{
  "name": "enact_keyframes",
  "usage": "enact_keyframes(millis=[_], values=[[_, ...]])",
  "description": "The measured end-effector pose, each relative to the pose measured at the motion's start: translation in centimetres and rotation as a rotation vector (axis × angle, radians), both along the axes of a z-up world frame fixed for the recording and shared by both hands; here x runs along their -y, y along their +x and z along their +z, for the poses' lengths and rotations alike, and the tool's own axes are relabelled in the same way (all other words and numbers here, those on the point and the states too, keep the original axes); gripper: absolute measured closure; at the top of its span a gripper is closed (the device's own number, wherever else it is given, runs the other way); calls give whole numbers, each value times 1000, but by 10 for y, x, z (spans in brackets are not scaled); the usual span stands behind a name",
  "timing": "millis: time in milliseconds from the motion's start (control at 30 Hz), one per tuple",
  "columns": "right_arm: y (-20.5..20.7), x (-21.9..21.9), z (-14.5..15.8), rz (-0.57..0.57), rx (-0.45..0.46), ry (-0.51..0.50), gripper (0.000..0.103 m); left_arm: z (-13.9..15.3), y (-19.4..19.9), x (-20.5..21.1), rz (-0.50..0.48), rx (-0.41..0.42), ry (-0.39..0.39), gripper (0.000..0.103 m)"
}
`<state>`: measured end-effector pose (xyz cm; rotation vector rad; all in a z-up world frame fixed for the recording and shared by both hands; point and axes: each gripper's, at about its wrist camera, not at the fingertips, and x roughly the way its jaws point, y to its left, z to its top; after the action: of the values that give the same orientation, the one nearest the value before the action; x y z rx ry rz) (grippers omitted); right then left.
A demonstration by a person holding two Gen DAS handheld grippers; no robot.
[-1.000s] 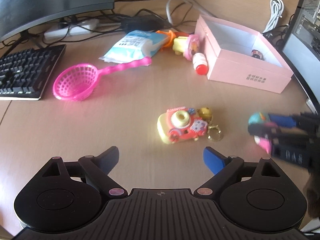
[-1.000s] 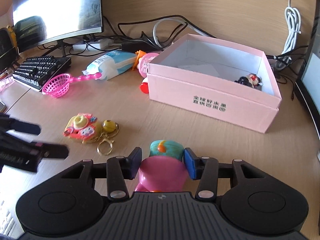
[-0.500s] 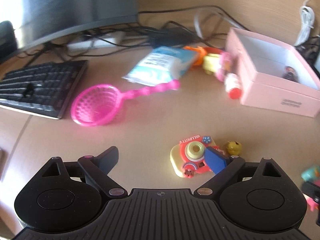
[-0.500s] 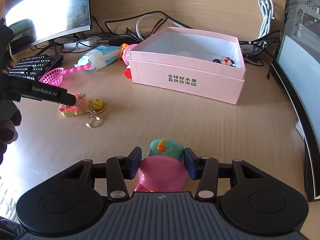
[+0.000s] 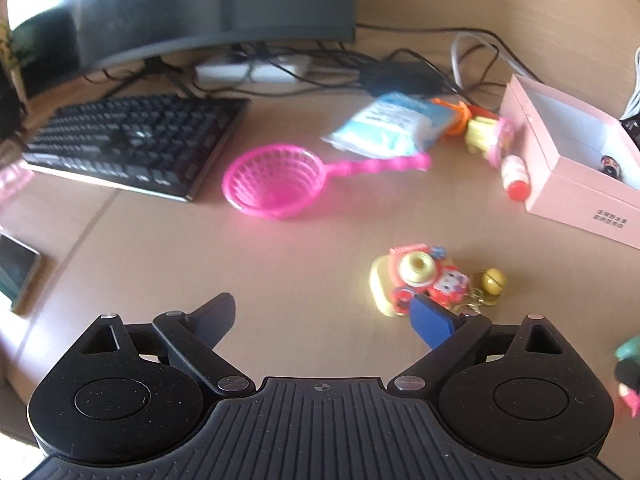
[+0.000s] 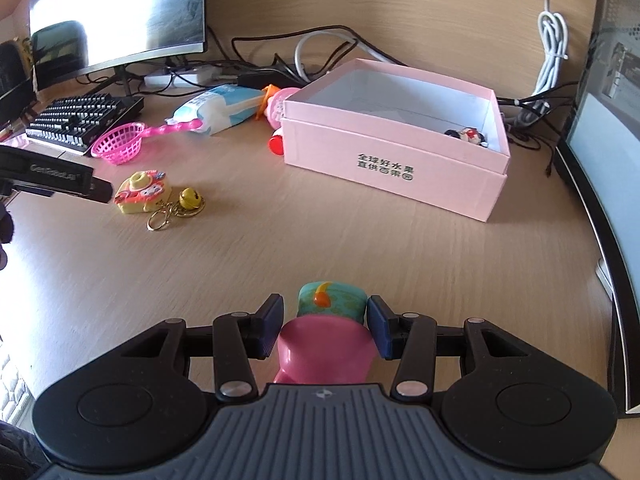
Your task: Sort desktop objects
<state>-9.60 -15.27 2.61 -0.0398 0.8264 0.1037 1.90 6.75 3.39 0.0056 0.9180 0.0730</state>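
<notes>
The right tool (image 6: 325,326) is gripping a pink-and-teal toy (image 6: 326,338) above the tabletop (image 6: 360,240), short of the pink box (image 6: 394,160). The left tool (image 5: 324,316) is hanging with its jaws spread wide, empty — its right finger just beside the camera-shaped keychain (image 5: 418,280).

Both views ride on the claws and look forward and down across the bench (image 5: 160,248). The left wrist view sits low and near the surface, facing the far left, where the keyboard (image 5: 132,144) and monitor (image 5: 200,4) fill the far edge. The right wrist view looks from the near right toward the pink box (image 6: 396,140), which lies farther off. Both share the box, the pink strainer (image 5: 276,182), the camera-shaped keychain (image 6: 142,194) and the keyboard; the right view also catches the left claw (image 6: 60,178) at its left edge.
</notes>
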Motion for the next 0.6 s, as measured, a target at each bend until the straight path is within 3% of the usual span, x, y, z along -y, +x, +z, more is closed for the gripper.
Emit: enact_keyframes(millis=[600], values=[[3, 16, 3, -52, 8, 6, 57, -10, 20, 52, -168, -50, -149, 5]])
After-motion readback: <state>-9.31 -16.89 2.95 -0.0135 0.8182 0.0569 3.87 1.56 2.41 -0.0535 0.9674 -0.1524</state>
